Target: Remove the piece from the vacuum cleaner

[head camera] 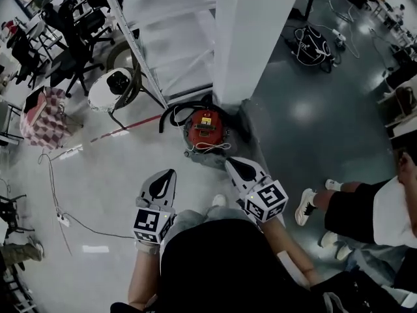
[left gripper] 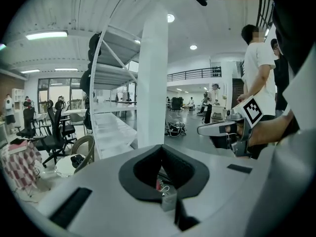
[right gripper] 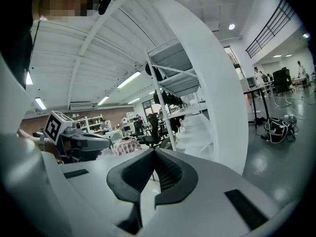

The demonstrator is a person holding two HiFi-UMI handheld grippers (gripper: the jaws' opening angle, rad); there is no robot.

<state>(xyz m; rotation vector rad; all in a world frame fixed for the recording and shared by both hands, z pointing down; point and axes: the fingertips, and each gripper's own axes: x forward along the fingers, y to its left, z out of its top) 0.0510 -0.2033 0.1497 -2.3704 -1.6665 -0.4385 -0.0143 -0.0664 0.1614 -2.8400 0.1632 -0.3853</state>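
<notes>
A red canister vacuum cleaner point(head camera: 206, 130) sits on the floor at the foot of a white pillar point(head camera: 251, 38), with a black hose point(head camera: 174, 111) curling behind it and a white cord across its front. My left gripper point(head camera: 168, 175) hovers near and to the left of it, shut and empty. To the vacuum's near right, my right gripper point(head camera: 232, 163) is also shut with nothing in it. In the left gripper view the closed left gripper point(left gripper: 161, 147) leaves a small gap showing a sliver of the vacuum point(left gripper: 159, 183). In the right gripper view the right gripper point(right gripper: 154, 151) points past the rack.
A white shelving rack point(head camera: 166, 38) stands behind the vacuum. A white round stool point(head camera: 111, 87) and a pink checkered bag point(head camera: 42, 116) lie to the left, with a cable and power strip point(head camera: 63, 219). A person point(head camera: 365, 207) stands at right. Office chairs point(head camera: 75, 34) at back left.
</notes>
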